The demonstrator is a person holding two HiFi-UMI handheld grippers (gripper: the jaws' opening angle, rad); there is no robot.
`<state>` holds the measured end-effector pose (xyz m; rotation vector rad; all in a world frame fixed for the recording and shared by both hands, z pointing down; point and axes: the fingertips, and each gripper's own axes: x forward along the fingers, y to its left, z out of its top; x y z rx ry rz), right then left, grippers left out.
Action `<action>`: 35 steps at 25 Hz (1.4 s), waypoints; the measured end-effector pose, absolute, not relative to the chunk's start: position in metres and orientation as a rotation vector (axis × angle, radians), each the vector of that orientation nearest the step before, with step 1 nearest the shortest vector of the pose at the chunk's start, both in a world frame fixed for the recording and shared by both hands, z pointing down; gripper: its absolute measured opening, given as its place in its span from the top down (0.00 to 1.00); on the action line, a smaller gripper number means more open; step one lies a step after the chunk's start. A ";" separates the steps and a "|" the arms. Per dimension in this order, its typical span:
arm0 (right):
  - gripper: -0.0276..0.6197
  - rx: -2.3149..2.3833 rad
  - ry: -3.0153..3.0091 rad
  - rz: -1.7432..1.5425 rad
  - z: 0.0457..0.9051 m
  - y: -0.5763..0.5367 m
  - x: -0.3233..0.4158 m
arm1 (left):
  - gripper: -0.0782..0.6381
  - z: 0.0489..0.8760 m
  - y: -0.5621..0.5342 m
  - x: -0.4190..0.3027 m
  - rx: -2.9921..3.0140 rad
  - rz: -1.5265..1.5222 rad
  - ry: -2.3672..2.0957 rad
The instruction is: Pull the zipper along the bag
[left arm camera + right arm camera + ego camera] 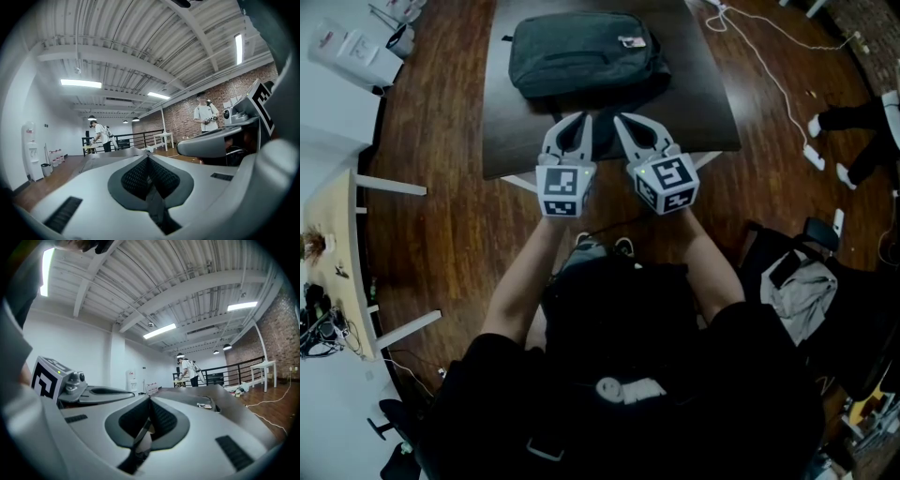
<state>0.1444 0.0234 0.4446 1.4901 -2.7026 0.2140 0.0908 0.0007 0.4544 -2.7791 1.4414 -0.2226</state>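
1. On the dark table point(703, 103), toward its far side, we see the bag point(581, 52) lying flat, dark grey with a small tag at one far corner. Nothing else is on the table. The wood floor point(441, 234) around it carries loose cables and other things that have no part in the job.
2. Over the table's near edge we hold the two tongs side by side and nearly level, pointing toward the bag. Their tips are close to its near side but apart from it, and neither touches it.
3. The left gripper point(579, 120) has its jaws together with nothing between them. Its own view shows the ribbed pads meeting on empty air.
4. The right gripper point(626, 120) is the same, pads pressed together and empty, with the bag lying beyond them across the table.
5. The zipper shows from above only as a faint line along the bag. We cannot make out the pull, nor say whether the zipper is open or closed.
6. We judge that the task has not begun, since no tong is on the bag or on the pull. All of it is left: open the jaws, reach the bag, steady it with one tong, clamp the pull with the other, and draw it along the track.
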 end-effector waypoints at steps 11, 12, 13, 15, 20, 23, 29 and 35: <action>0.94 1.533 -2.648 0.203 0.437 0.052 0.099 | 0.90 0.436 0.025 0.056 -2.816 -0.149 1.383; 0.94 1.542 -2.643 0.204 0.436 0.055 0.095 | 0.90 0.434 0.029 0.050 -2.820 -0.138 1.385; 0.94 1.553 -2.641 0.207 0.435 0.060 0.090 | 0.90 0.433 0.034 0.045 -2.822 -0.128 1.391; 0.94 1.581 -2.643 0.218 0.433 0.068 0.082 | 0.90 0.433 0.042 0.033 -2.826 -0.117 1.407; 0.94 1.613 -2.632 0.241 0.431 0.091 0.063 | 0.90 0.432 0.067 0.010 -2.845 -0.084 1.407; 0.94 1.627 -2.613 0.236 0.431 0.105 0.058 | 0.90 0.434 0.081 0.005 -2.856 -0.078 1.412; 0.94 1.649 -2.562 0.225 0.436 0.128 0.053 | 0.90 0.439 0.107 0.004 -2.865 -0.093 1.410; 0.94 1.640 -2.561 0.225 0.436 0.141 0.065 | 0.90 0.434 0.117 0.013 -2.829 -0.079 1.443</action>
